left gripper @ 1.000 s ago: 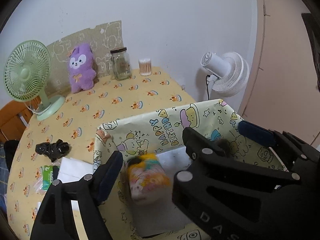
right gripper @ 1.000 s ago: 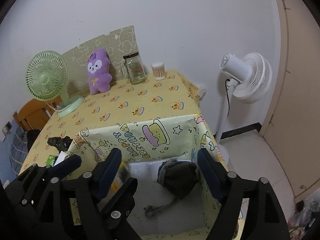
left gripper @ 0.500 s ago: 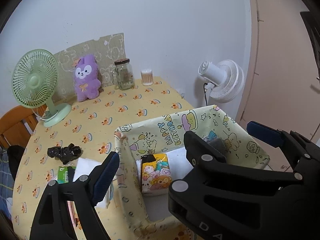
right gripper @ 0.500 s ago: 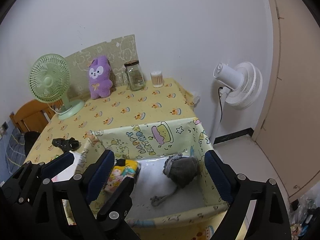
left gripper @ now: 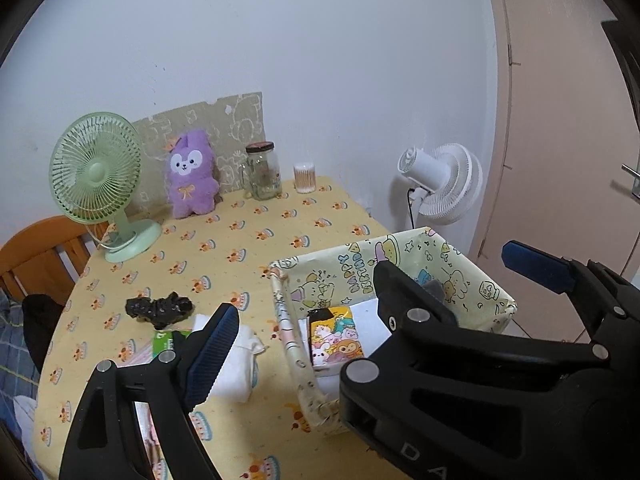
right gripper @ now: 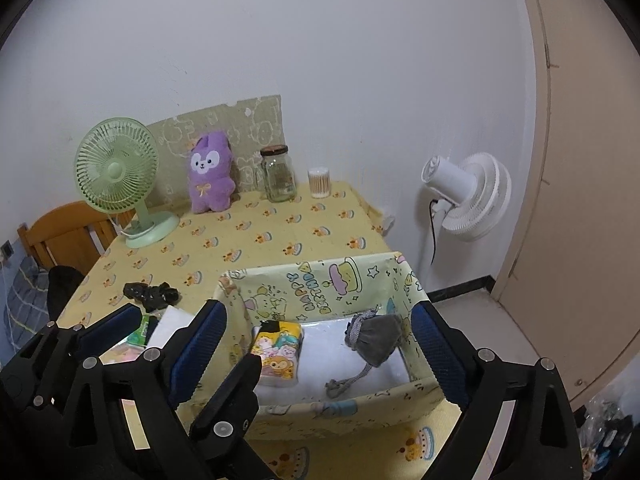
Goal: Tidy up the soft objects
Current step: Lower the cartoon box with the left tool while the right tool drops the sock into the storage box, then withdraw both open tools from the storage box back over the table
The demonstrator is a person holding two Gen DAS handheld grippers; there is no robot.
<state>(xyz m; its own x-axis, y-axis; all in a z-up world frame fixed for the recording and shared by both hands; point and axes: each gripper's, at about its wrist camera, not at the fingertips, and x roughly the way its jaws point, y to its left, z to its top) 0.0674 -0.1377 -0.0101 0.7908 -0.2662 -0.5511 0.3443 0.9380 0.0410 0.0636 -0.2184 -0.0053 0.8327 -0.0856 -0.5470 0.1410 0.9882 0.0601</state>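
Observation:
A paper-wrapped box (right gripper: 320,288) with cartoon print stands at the table's near right. Inside lie a cartoon-printed tissue pack (right gripper: 280,350) on the left and a grey drawstring pouch (right gripper: 376,340) on the right. My left gripper (left gripper: 320,340) hovers open above and short of the box; its right finger is hidden behind the right gripper (left gripper: 460,272). My right gripper (right gripper: 318,350) is above the box's near side, its jaws opening, and its pads touch nothing. On the table left of the box lie a black soft item (left gripper: 160,308), a folded white cloth (left gripper: 236,360) and a green packet (left gripper: 166,340).
At the back of the table are a purple plush (right gripper: 210,172), a green desk fan (right gripper: 116,172), a glass jar (right gripper: 278,176) and a cotton-swab tub (right gripper: 319,180). A white floor fan (right gripper: 468,196) stands right of the table, a wooden chair (right gripper: 60,236) left.
Both grippers have drawn back and up from the box. The tissue pack, blurred between my left fingers a second ago, now lies still in the box. The pouch lies where it was.

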